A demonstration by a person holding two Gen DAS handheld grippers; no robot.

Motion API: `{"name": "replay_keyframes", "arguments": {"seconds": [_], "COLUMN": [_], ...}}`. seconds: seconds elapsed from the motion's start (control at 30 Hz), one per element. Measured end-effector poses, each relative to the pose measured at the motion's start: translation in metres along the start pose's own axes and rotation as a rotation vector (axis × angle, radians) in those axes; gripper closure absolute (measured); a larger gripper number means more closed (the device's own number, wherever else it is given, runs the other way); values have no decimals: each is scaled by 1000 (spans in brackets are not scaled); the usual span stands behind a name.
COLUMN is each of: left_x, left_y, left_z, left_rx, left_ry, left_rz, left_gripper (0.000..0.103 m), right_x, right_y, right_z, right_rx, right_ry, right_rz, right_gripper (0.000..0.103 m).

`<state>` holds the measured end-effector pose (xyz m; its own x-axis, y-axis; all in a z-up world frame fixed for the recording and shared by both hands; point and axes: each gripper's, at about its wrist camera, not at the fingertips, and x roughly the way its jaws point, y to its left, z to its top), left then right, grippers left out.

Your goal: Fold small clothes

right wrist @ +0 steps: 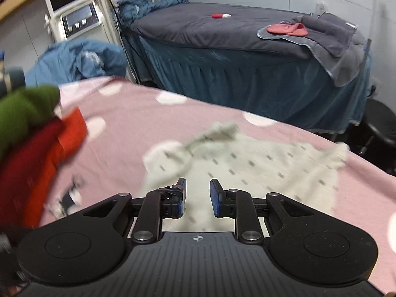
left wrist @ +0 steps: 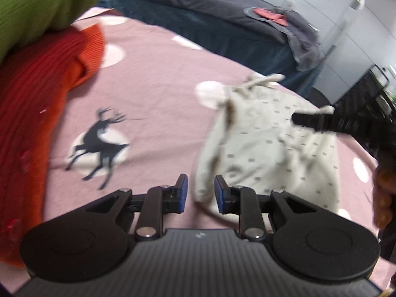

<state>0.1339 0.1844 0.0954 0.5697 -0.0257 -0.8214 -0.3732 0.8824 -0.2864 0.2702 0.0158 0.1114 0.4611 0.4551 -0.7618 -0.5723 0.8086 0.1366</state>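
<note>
Spread wide across both views: pink bedspread (left wrist: 158,79) with white dots and a dark deer print (left wrist: 99,146), serving as the work surface

Beyond its far edge, a second bed (right wrist: 222,32) under a dark grey cover, with a blue skirt down its side; grey towel (right wrist: 331,37) draped over its right end, a pink-red cloth (right wrist: 287,29) lying on top, a small red-and-white item (right wrist: 221,15) further back on the cover

At the left of the pink bedspread, a stack of knitted garments: orange-red knit (left wrist: 32,133) below, green knit (left wrist: 37,7) on top; same stack at the left edge of the right wrist view, blurred

Right of centre on the bedspread, the task's garment: pale cream garment (left wrist: 267,148) with small grey dashes, lying mostly flat, rumpled along its left edge, a cord or tie (left wrist: 259,80) bunched at its far end

Left gripper (left wrist: 200,190) low over the near left hem of that garment, blue pads parted, the cloth's edge seen in the gap but not pinched

Right gripper (right wrist: 198,198) over the near part of the same garment, pads likewise parted with only loose fabric beneath, nothing clamped; one black finger (left wrist: 311,120) of it reaching in from the right in the left wrist view, above the cloth

At the far right of that view, part of a hand (left wrist: 382,198), blurred
</note>
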Motion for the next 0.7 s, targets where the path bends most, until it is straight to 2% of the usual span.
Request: {"name": "replay_keyframes", "arguments": {"seconds": [0.1,0.23,0.27,0.33,0.43,0.5,0.53,0.57,0.7], "left_x": [6,19,23,30,37,38,38,37,32], "left_y": [-19,-39,-43,-48,-50,-49,-48,-47,-45], "left_z": [-1,-8,-10,-11,-12,-12,-11,-12,-16], "left_rx": [51,111,127,158,183,176,171,169,165], "left_ry": [7,67,74,87,98,103,109,110,109], "left_rz": [-26,-27,-22,-10,3,0,-4,-6,-7], "left_gripper": [80,73,70,59,58,58,58,58,54], "right_x": [-5,-8,-6,0,19,33,41,49,81], "right_y": [-12,-23,-23,-22,-24,-29,-31,-35,-47], "right_z": [-12,-22,-25,-26,-19,-11,-6,-2,23], "right_rx": [35,104,99,68,23,3,0,-8,-42], "right_ry": [21,43,50,61,87,87,93,97,122], "right_rz": [-37,-60,-65,-83,-106,-139,-149,-164,-216], "right_gripper": [65,65,64,63,61,53,38,34,34]}}
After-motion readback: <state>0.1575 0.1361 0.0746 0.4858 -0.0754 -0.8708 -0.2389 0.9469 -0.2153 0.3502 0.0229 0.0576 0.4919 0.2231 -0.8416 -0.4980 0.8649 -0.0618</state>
